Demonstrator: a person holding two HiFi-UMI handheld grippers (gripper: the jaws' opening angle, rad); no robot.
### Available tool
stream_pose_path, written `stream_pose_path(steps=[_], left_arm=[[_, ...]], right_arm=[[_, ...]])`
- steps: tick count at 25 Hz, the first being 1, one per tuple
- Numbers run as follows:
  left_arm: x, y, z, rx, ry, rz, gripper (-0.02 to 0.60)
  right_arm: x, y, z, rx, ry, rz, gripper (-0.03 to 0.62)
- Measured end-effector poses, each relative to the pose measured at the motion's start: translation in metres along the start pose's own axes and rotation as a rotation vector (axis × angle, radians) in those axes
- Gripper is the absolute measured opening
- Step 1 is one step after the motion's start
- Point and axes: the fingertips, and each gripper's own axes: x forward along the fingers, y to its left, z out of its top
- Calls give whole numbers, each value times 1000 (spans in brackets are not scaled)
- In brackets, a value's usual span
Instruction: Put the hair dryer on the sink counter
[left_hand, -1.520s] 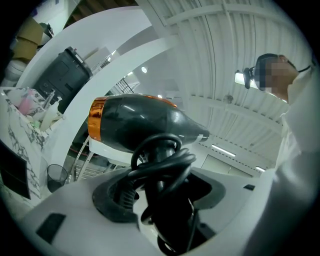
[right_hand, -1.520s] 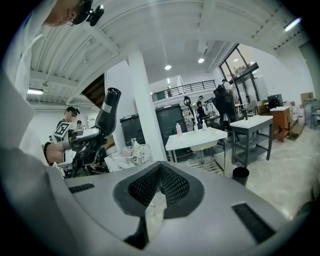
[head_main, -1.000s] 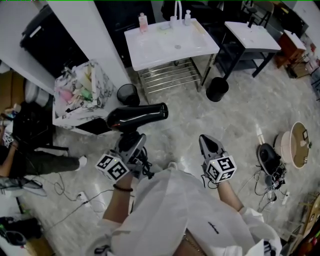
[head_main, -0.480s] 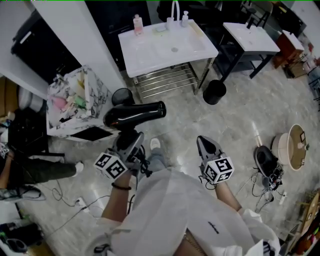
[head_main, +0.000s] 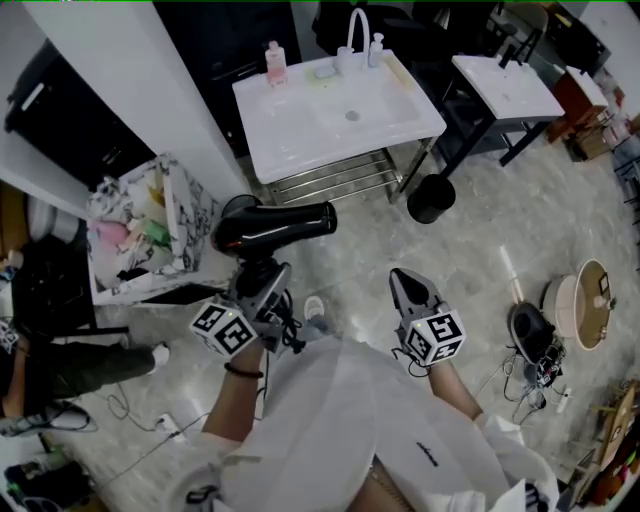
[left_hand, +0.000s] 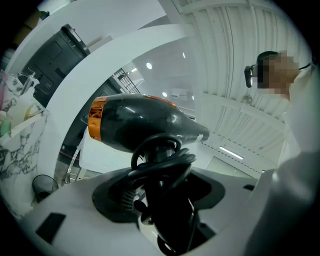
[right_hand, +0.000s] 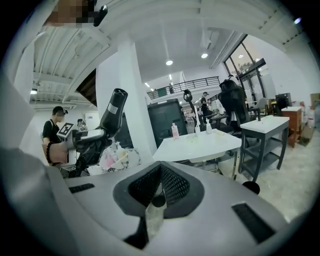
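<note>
With left hand-held gripper (head_main: 259, 270) clamped on the handle of the dryer (head_main: 272, 227) standing above its jaws, and right hand-held gripper (head_main: 402, 278) shut and empty alongside, carry level to the desk (head_main: 285, 125) well ahead, lowering onto bare top.

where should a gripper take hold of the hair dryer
The handle, coming at its free end, as the left gripper holds it now. The barrel of the hair dryer is fat and rounded; the handle is slimmer, juts out from the barrel, and fits between the jaws, cord wrapped round it.
</note>
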Motion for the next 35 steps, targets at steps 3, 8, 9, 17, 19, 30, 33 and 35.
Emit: stream_pose_path(steps=[3,8,9,17,19,30,33,35], left_arm=[[17,26,20,0,7,-2,296],[43,63,49,5,13,-13,296],[47,69,54,4,14,-18,296],[84,123,79,-4,42,-19,296],[93,131,81,-10,53,-15,296],[171,174,102,-7,72,11,296],[199,188,112,-6,72,28,296],[221,196,118,-13,71,42,296]], right_arm=[[34,-3,12,2,4,-3,17],[83,-7,30,-3,15,-12,17],[92,-8,33,-5,17,-15,17],[154,-15,49,3,28,-23,17],[166,-17,53,3,29,-21,17],[244,-67,79,8,29,18,17],[271,-83,92,3,42,50,17],[289,-96,102,0,49,71,18]])
